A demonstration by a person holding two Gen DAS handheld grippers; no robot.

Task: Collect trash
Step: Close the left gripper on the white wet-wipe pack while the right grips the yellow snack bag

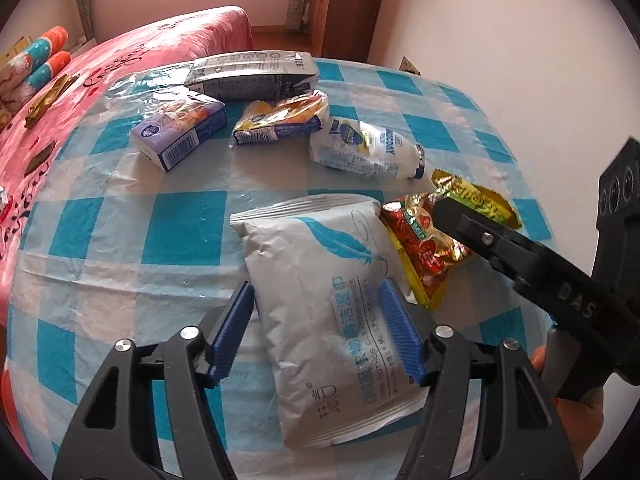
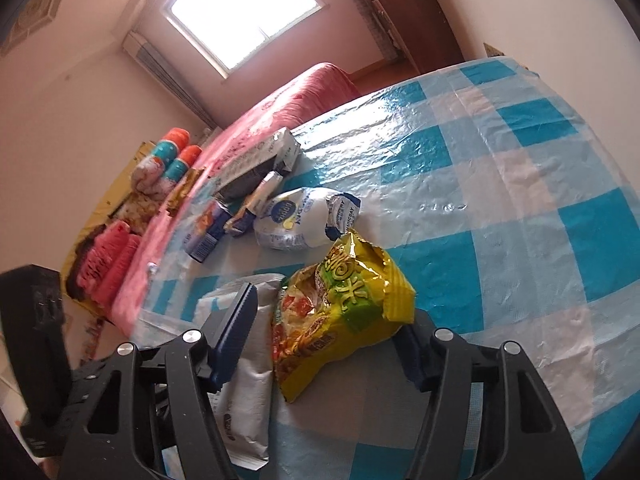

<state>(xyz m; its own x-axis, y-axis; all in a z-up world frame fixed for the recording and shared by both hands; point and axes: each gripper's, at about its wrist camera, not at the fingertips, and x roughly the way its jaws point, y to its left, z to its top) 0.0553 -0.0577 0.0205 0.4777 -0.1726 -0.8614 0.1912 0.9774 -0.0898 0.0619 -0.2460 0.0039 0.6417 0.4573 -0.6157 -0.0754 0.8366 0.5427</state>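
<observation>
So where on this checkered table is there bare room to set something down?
Free: the checkered tablecloth right of the yellow snack bag, out to the far edge, and the near-left stretch between the wet wipes pack and the purple carton. Crowded: the far-left cluster around the white milk pouch.

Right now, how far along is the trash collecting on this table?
Nothing looks collected yet; no bin shows. In hand: the left gripper straddles the white wipes pack, and the right gripper straddles the yellow snack bag; both packs lie on the table. Left: the milk pouch, purple box, bread wrapper and long carton.
</observation>
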